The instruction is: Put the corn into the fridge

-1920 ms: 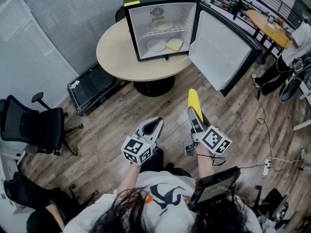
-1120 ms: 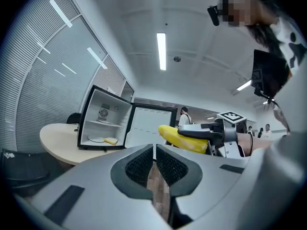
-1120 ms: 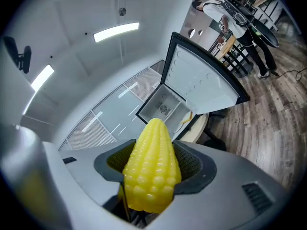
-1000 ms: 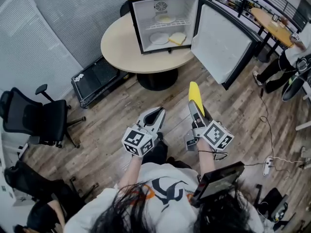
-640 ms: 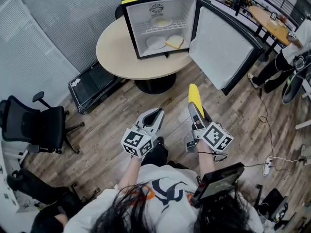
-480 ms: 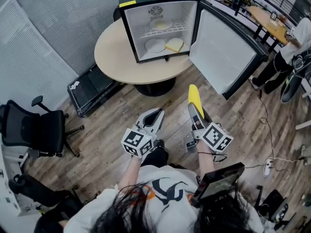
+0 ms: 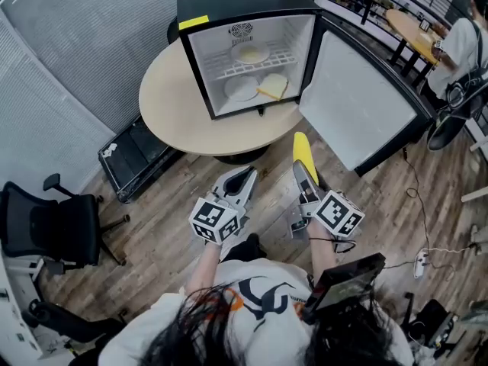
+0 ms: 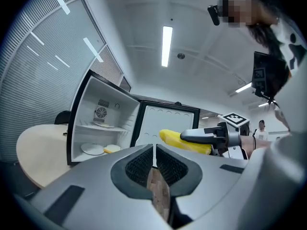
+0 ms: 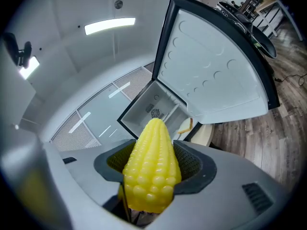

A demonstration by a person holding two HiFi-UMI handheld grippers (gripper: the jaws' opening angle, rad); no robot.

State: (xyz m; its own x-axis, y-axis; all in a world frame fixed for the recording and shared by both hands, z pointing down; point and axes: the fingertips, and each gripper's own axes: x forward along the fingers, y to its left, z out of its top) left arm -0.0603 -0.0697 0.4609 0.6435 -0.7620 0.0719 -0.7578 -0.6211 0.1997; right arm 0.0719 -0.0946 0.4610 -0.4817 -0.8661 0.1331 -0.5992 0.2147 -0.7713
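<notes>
A yellow corn cob [image 7: 304,153] [image 9: 152,164] sticks out forward from my right gripper [image 7: 306,180], whose jaws are shut on its sides. It also shows in the left gripper view as the corn [image 8: 178,140]. My left gripper [image 7: 239,186] [image 8: 154,150] is shut with nothing in it, level with the right one. A small black fridge [image 7: 213,12] stands open on a round beige table [image 7: 168,105], ahead of both grippers. Its door [image 7: 358,105] swings out to the right. Inside, one plate [image 7: 250,53] lies on the wire shelf and another plate [image 7: 242,88] with a pale slice [image 7: 274,87] lies below.
A black office chair [image 7: 53,227] stands at the left. A flat black case [image 7: 133,158] lies on the wood floor beside the table. A person [image 7: 461,48] stands at the far right by another table [image 7: 412,29]. Cables and a power strip [image 7: 421,261] lie on the floor at the right.
The fridge and table have come nearer and lower in the head view. Both grippers keep their pose, the corn still held in the right one.
</notes>
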